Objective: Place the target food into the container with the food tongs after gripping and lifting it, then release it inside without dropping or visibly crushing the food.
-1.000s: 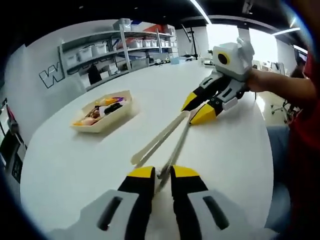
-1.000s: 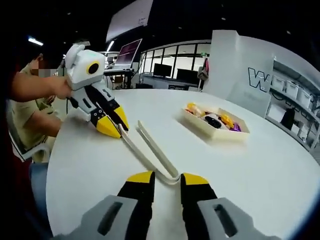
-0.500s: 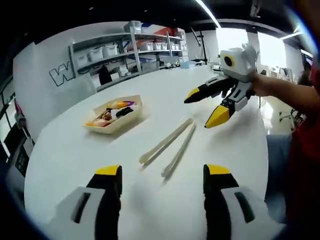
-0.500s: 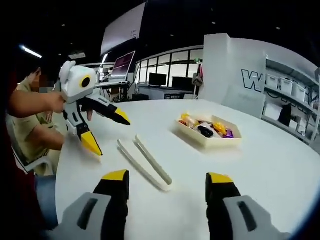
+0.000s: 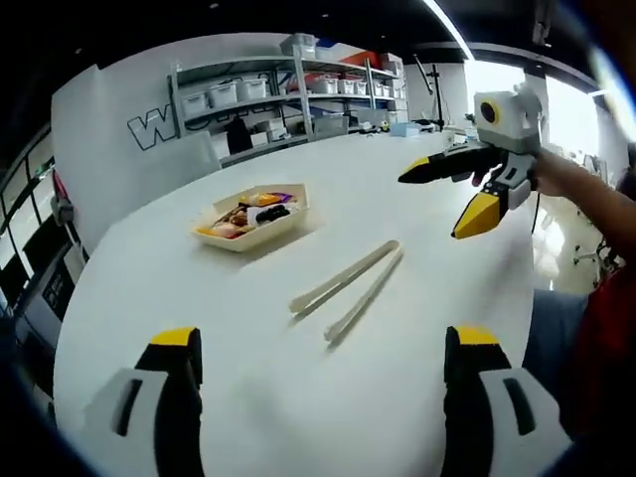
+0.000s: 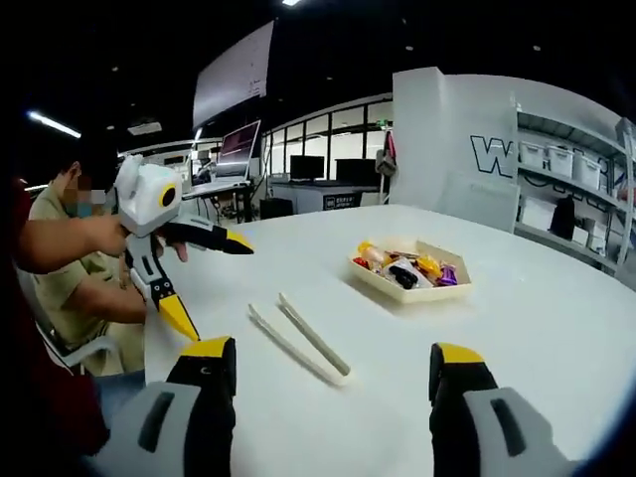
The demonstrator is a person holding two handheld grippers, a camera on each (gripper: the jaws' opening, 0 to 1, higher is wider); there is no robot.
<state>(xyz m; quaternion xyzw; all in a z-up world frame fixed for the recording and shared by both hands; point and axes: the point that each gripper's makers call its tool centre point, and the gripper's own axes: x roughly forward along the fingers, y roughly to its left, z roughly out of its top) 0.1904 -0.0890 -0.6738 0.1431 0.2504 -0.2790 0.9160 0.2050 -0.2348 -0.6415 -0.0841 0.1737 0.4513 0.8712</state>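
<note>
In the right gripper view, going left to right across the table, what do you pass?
The left tool, held open → the food tongs lying flat on the white table → the tray of food.

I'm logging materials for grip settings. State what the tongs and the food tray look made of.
The tongs look like matte, cream plastic, maybe bamboo: pale, flat strips with no metallic glint. The food tray looks like thin cardboard or moulded pulp, beige and dull, with slanted walls; it could be plastic.
</note>
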